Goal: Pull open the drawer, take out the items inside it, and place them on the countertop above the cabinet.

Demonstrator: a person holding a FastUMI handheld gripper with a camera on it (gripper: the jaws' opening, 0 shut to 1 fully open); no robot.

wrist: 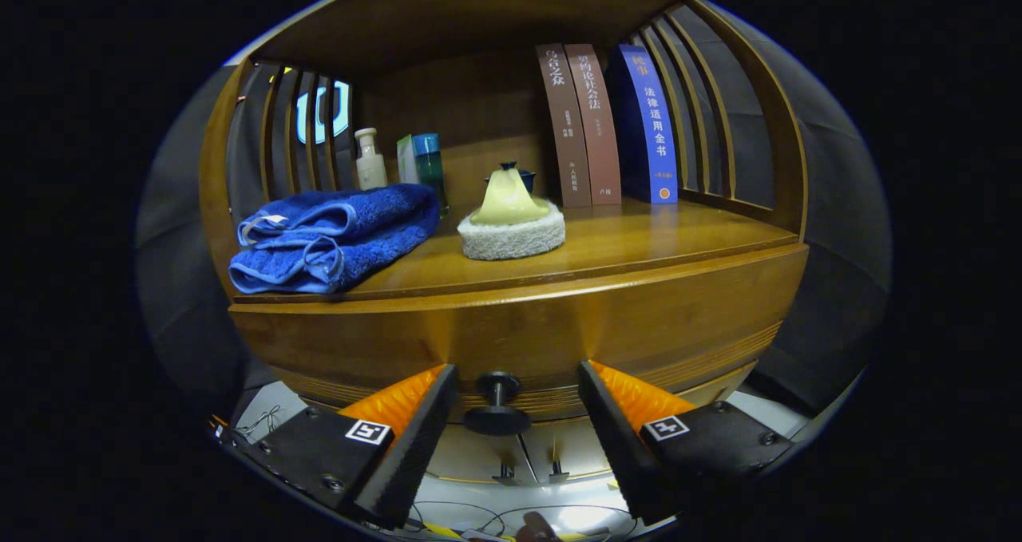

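Now gripper (517, 414) fingers stand wide apart, holding nothing, astride the drawer knob (497, 405); drawer front (519, 334) looks closed, probably. Blue towel (331, 239) and white pad (511, 235) lie on the countertop (639, 243): fits approach to pull, or drawer emptied and reshut

Drawer knob (497, 402) sits between the spread fingers of the hand-held gripper (517, 414), touching neither. Drawer front (559, 330) directly below the tabletop (639, 243). On the tabletop: folded towel (335, 237) at left, round pad (512, 235) at centre with a small pot (511, 176) behind it. Bottles (399, 163) behind the towel. Three books (611, 123) upright at right rear.
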